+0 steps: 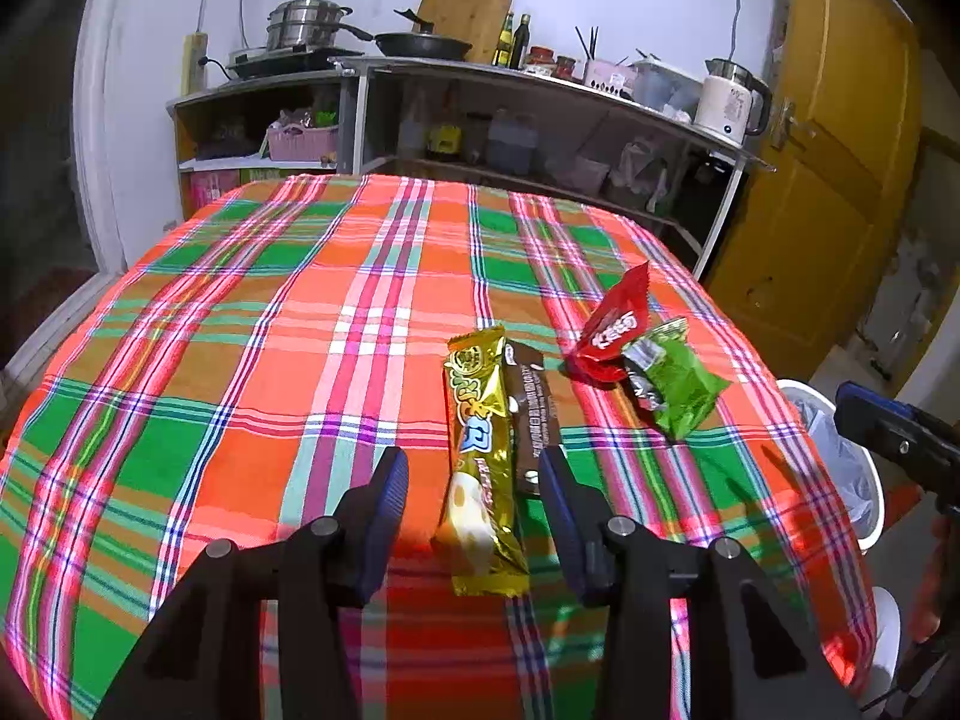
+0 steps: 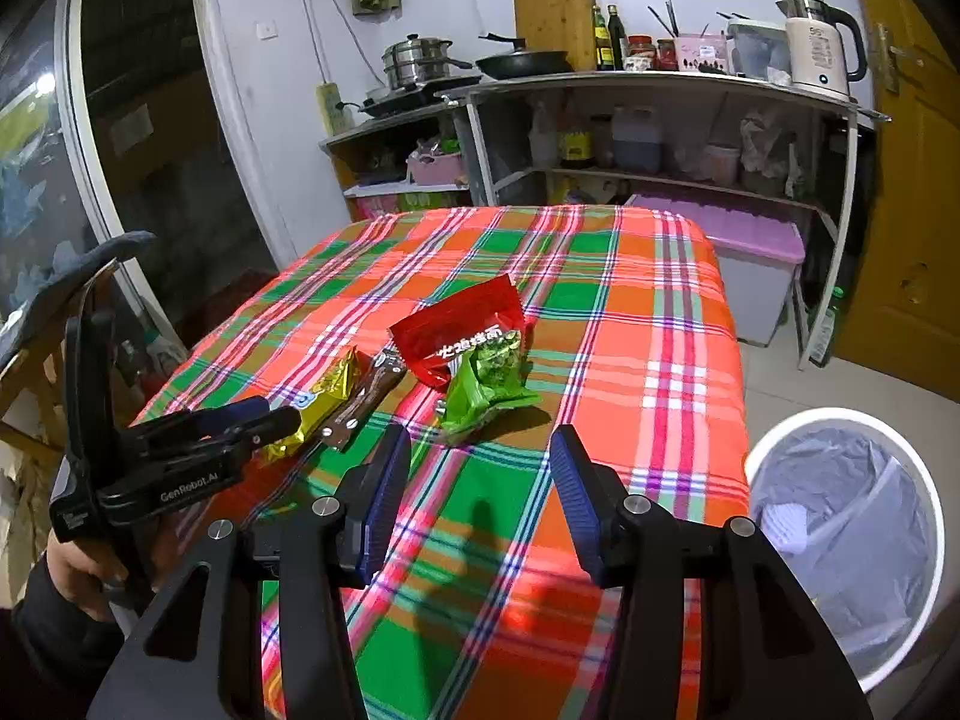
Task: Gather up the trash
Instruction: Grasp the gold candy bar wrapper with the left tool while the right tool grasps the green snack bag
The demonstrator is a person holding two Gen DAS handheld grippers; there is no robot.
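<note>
4 wrappers lie on the plaid-covered worktop (image 1: 252, 324): 1 gold wrapper (image 1: 483, 468), 1 brown wrapper (image 1: 534, 414) touching its 3 o'clock side, then 1 red wrapper (image 1: 615, 324) and 1 green wrapper (image 1: 681, 384), overlapping. The left claw (image 1: 474, 480) is released, straddling the gold wrapper's near end without pressing it. The right claw (image 2: 480, 468) is released and empty, the green wrapper at its 12 o'clock. 1 lined white bin (image 2: 852, 540) stands on the floor at 3 o'clock.

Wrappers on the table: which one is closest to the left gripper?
The gold wrapper. Its near end lies between the open left gripper fingers, while the brown wrapper, red wrapper and green wrapper lie farther off.
</note>
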